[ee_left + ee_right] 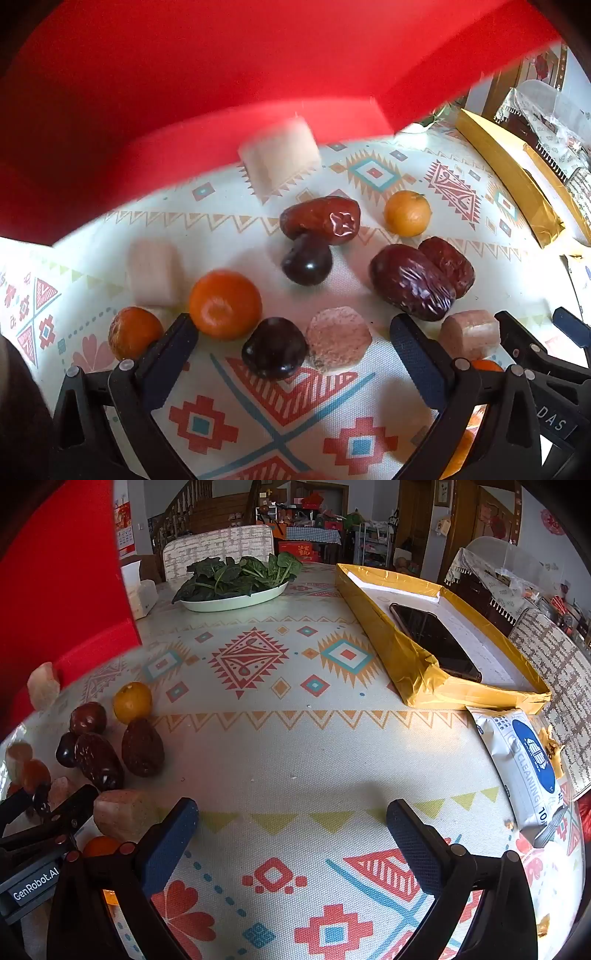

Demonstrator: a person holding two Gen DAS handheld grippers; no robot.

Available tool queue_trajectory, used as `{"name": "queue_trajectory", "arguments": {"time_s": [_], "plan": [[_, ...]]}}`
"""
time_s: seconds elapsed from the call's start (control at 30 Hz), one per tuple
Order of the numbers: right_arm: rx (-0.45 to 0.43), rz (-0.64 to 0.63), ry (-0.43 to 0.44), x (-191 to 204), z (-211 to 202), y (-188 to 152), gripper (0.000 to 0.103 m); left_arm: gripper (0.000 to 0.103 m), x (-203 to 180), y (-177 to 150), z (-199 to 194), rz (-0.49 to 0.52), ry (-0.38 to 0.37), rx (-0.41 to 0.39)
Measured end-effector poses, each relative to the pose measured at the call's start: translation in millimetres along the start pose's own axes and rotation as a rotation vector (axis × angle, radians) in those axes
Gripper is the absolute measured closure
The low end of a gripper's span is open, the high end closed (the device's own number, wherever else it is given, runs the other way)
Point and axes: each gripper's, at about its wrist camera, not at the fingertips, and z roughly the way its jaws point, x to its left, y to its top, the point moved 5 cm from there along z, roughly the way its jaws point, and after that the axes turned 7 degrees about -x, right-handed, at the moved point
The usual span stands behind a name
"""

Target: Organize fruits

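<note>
nearest the left wrist lens, the left gripper [295,347] had its jaws wide apart over the patterned cloth [280,417] on the bench, clamped on nothing. between the two fingers lay a dark plum [275,349] touching a pale pink round piece [338,336]. just outside the left finger sat a big orange tangerine [224,303], with a duller orange fruit [133,332] beside it. further off a second plum [307,264] leaned against a red date [320,219], two more dates [412,281] lay pressed together, and a small yellow-orange citrus [407,213] stood apart. pale pinkish chunks [155,273] were scattered among them, one blurred at the foot of a red box [184,92] that filled the top of the view; its inside could not be seen.

the right gripper [291,825] also had its jaws spread wide and empty, over bare cloth, with the fruit cluster [99,753] off to its left and none of it in any container. a yellow cardboard tray [417,672] further back held a dark phone [436,642]. a pale green plate [236,600] carried leafy greens [240,572]. a cleaning wipes pack [524,768] lay near the tray's corner.
</note>
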Motion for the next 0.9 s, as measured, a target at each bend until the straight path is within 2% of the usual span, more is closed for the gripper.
{"name": "queue_trajectory", "arguments": {"time_s": [0.9], "plan": [[0.000,0.002,0.002,0.3,-0.1,0.0,0.000,0.000,-1.4,-1.3,0.4,-0.001,-0.001,-0.001]]}}
